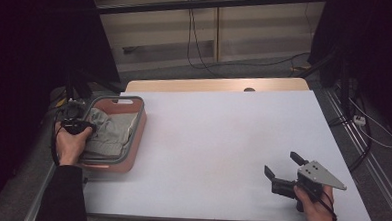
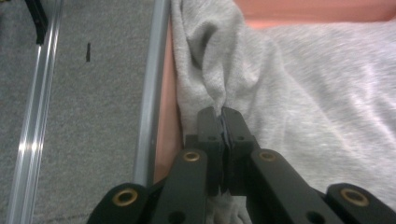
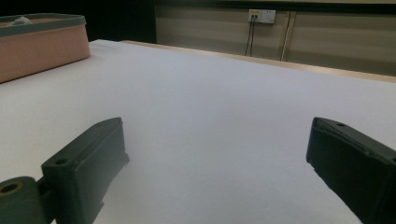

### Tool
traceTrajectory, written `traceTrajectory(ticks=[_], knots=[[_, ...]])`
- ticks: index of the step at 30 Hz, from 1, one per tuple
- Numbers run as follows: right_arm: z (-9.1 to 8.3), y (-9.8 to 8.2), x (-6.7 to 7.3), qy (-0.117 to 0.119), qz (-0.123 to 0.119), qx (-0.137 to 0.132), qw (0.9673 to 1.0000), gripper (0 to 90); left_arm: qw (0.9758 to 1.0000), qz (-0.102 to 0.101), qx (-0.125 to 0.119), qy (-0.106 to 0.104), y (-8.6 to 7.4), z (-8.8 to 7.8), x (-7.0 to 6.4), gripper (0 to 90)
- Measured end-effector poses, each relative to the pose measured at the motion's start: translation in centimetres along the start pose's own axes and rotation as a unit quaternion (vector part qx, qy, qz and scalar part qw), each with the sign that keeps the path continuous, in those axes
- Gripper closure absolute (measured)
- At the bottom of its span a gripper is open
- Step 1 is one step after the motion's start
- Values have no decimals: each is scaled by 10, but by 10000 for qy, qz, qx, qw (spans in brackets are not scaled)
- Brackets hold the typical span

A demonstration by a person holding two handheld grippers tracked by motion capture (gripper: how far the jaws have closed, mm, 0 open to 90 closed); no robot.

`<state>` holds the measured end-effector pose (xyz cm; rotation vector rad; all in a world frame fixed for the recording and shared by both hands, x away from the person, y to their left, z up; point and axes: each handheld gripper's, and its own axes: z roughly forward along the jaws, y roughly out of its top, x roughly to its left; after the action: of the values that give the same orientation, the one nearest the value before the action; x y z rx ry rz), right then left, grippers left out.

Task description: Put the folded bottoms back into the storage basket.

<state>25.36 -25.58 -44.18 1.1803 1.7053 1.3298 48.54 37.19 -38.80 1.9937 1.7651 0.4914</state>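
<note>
From the high view I have my left gripper (image 1: 80, 127) down at about nine o'clock on the table, over the near left corner of the pink basket (image 1: 139, 133), with the hand wrapped around it. In the left gripper view its jaws are pressed together on a raised fold of the grey cloth (image 2: 303, 93), the fabric pinched up into a ridge between the pads close to the basket's left wall. The cloth lies crumpled inside the basket and covers most of its floor; a strip of pink wall shows at twelve o'clock in that view. The basket has a grey rim and a slot handle at its far end, and it sits on the left edge of the white table (image 1: 223, 136). Just outside the basket, at nine o'clock from my left gripper, a metal rail (image 2: 149, 84) runs along the table edge, with grey carpet beyond it. My right gripper (image 1: 284, 170) rests at about five o'clock on the table, well apart from the basket, jaws spread wide with nothing between them; bare tabletop lies ahead of it, and the basket stands at its ten o'clock. Cables trail over the floor beyond the table at one o'clock.
</note>
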Motion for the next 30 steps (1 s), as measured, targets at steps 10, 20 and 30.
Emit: traceTrajectory(ticks=[10, 20, 30], knots=[[0, 0, -1, 31, 1, -25, 10000, 45, 9978, -99, -177, -637, -3, -10, 10, 818], [1, 0, -1, 76, 27, -26, 10000, 45, 9944, 275, -373, -947, 0, -17, 2, 606], [0, 0, -1, 57, 39, -26, 10000, 45, 9920, -5, -713, -1039, 1, -16, 3, 327]])
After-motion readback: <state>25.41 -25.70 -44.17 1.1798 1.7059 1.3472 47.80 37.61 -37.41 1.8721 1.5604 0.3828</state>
